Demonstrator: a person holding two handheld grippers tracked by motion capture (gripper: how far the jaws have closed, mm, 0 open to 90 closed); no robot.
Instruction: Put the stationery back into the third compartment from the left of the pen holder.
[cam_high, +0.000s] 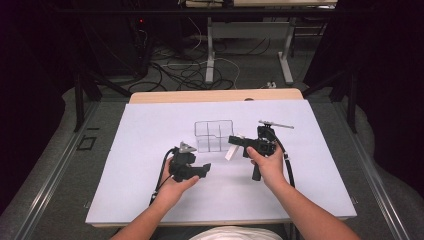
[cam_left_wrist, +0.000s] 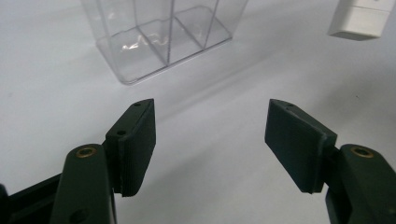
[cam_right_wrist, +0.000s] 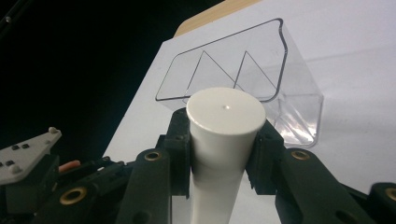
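Observation:
A clear plastic box (cam_high: 214, 135) with divided compartments stands on the white sheet (cam_high: 150, 130) at the middle of the table. My right gripper (cam_high: 234, 142) is just right of the box, pointing left, shut on a white tube (cam_high: 230, 152) that hangs down at a slant. In the right gripper view the tube's round cap (cam_right_wrist: 226, 112) sits between the pads, with the box (cam_right_wrist: 261, 70) right behind it. My left gripper (cam_high: 204, 169) is held in front of the box, open and empty. Its view has the gripper (cam_left_wrist: 210, 135), the box (cam_left_wrist: 163, 37) ahead and the tube's end (cam_left_wrist: 359, 21) at top right.
The white sheet covers most of the table, with a wooden strip (cam_high: 215, 96) bare at the far edge. Beyond it are cables and table legs (cam_high: 210, 55) on a dark floor. The left gripper's grey plate (cam_right_wrist: 23, 156) is at the lower left of the right gripper view.

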